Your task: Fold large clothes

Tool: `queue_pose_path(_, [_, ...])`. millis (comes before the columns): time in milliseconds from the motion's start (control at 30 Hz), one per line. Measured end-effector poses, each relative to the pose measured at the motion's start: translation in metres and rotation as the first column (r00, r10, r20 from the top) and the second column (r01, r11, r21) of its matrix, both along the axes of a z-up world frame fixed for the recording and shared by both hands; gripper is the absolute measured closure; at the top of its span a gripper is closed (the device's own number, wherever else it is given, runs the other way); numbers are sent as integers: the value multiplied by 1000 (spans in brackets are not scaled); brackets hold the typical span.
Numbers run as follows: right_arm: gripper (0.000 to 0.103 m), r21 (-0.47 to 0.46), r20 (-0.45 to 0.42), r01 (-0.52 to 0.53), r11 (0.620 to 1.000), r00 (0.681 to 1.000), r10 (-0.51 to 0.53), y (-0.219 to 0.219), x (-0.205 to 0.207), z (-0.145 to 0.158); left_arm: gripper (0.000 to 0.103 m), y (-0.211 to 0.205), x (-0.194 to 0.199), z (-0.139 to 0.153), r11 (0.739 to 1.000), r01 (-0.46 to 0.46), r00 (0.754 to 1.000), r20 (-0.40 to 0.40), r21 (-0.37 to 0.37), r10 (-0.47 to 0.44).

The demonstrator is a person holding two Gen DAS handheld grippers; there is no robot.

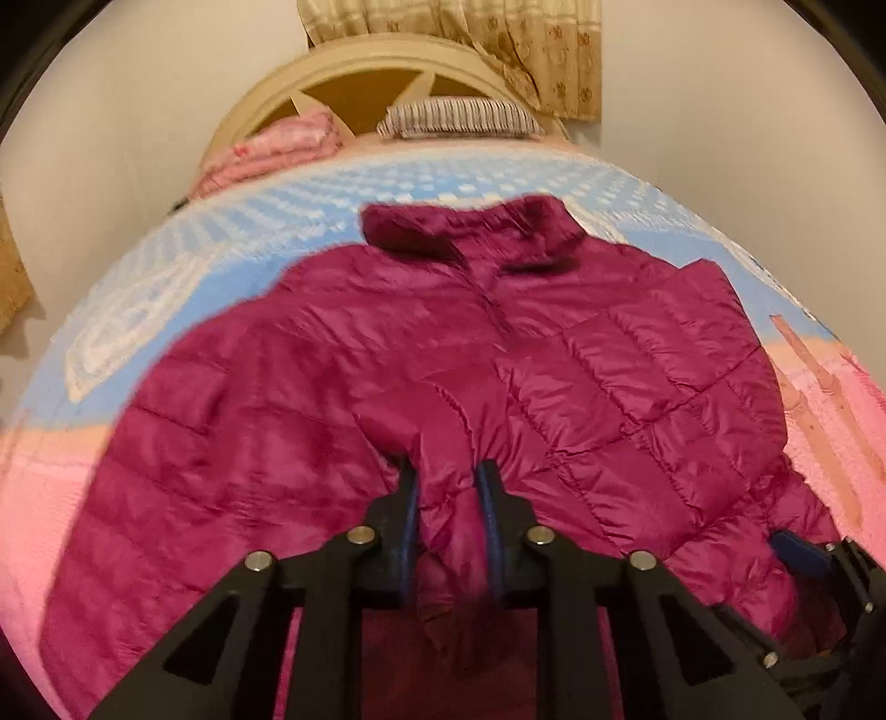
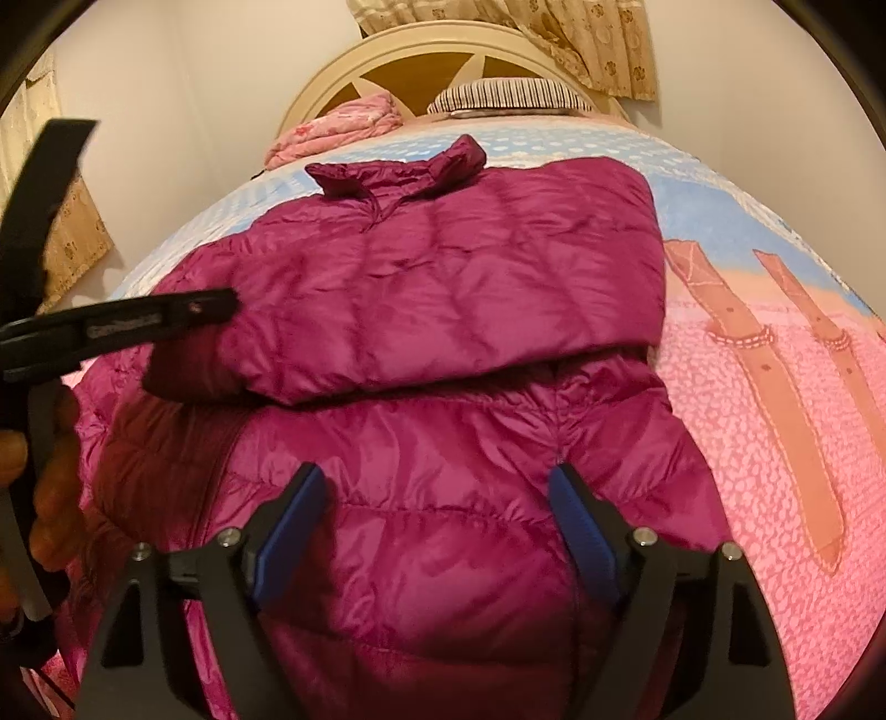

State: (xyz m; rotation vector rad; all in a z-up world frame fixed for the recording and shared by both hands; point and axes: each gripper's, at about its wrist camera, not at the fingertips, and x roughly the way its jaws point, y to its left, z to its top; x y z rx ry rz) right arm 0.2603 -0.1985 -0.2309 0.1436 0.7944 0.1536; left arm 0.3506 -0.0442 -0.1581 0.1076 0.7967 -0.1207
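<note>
A magenta quilted puffer jacket (image 1: 421, 354) lies on the bed, collar toward the headboard. My left gripper (image 1: 446, 476) is shut on a bunched fold of the jacket near its lower middle. In the right wrist view the jacket (image 2: 443, 288) has its right sleeve folded across the chest. My right gripper (image 2: 437, 482) is open just above the jacket's lower part, its jaws wide apart with only fabric beneath them. The left gripper's black body (image 2: 111, 327) shows at the left edge of the right wrist view. The right gripper's blue pad (image 1: 797, 548) shows at the lower right of the left wrist view.
The bed has a blue and pink patterned bedspread (image 2: 775, 343). A striped pillow (image 2: 509, 97) and a folded pink blanket (image 2: 338, 130) lie by the cream headboard (image 2: 387, 61). Curtains (image 2: 581, 39) hang behind. A white wall (image 2: 194, 111) is on the left.
</note>
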Motion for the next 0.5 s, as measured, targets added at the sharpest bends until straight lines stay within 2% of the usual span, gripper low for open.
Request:
queue_pose_path(100, [15, -6, 0, -3, 1000, 1000, 3, 2, 0, 0, 84, 11, -4, 3, 1000, -8, 1000, 10, 21, 8])
queue_pose_path(200, [11, -6, -3, -17, 1000, 1000, 17, 3, 0, 0, 82, 7, -8, -3, 998, 29, 999, -18, 64, -27])
queue_pose_path(233, [10, -11, -7, -20, 1000, 1000, 19, 4, 1, 0, 80, 5, -11, -5, 995, 21, 1000, -22, 100, -19])
queue_pose_path(300, [9, -21, -12, -23, 1000, 1000, 23, 5, 2, 0, 73, 9, -16, -5, 992, -5, 1000, -7, 126, 6])
queue_pose_path(333, [9, -23, -13, -25, 999, 1000, 25, 6, 2, 0, 60, 13, -18, -3, 988, -34, 999, 15, 153, 32])
queue_pose_path(367, [9, -22, -13, -26, 999, 1000, 26, 6, 1, 0, 39, 16, -19, -2, 983, -60, 998, 35, 176, 55])
queue_pose_path(400, [9, -20, -13, -28, 999, 1000, 28, 6, 1, 0, 31, 21, -20, 0, 976, -93, 994, 67, 196, 82])
queue_pose_path(433, [9, -19, -13, -30, 999, 999, 30, 6, 1, -1, 26, 24, -22, 2, 976, -100, 993, 78, 195, 87])
queue_pose_path(500, [7, -18, -16, -35, 999, 999, 35, 6, 1, -1, 26, 31, -21, 6, 977, -109, 992, 78, 184, 96])
